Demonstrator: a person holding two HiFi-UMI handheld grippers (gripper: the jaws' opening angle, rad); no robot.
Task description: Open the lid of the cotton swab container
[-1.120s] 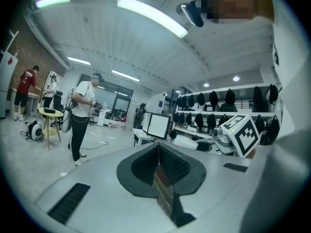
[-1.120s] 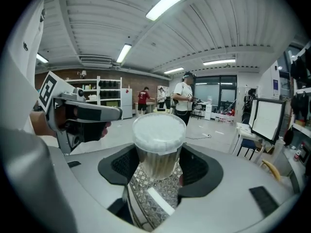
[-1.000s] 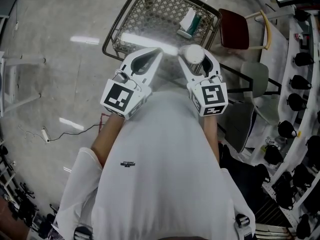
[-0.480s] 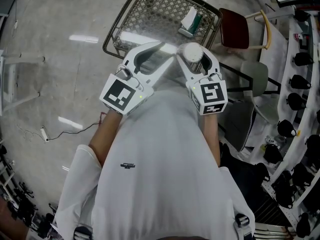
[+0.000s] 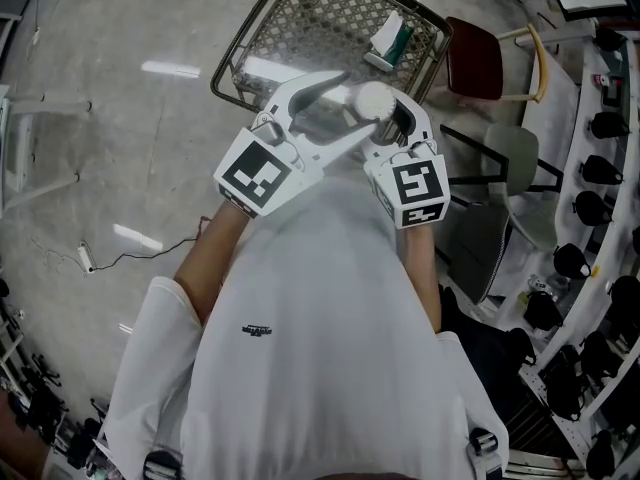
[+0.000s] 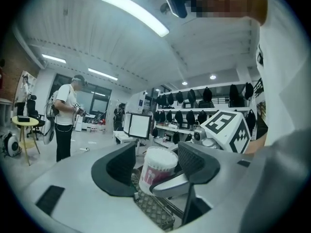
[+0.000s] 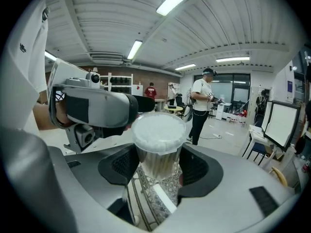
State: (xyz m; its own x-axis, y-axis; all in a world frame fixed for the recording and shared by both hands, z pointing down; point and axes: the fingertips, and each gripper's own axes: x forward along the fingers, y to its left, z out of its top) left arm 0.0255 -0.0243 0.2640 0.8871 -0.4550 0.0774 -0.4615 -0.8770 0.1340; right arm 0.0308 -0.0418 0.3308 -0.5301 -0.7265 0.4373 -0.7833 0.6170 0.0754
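Beneath my hands a wire basket (image 5: 300, 28) sits on the concrete floor, with a red chair (image 5: 470, 58) to its right. My left gripper (image 5: 330, 108) has just been opening its jaws. They now stand wide on either side of the cotton swab container (image 7: 156, 154), not pressing it. My right gripper (image 5: 395, 128) clamps the container's body, and one of its jaws cuts across the left gripper view. The lid (image 7: 159, 127) is on.

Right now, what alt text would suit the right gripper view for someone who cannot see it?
The right gripper clamps an upright clear cotton swab container, its lid on, over a wire basket. The left gripper, jaws just opening, stands beside the lid, gripping nothing.
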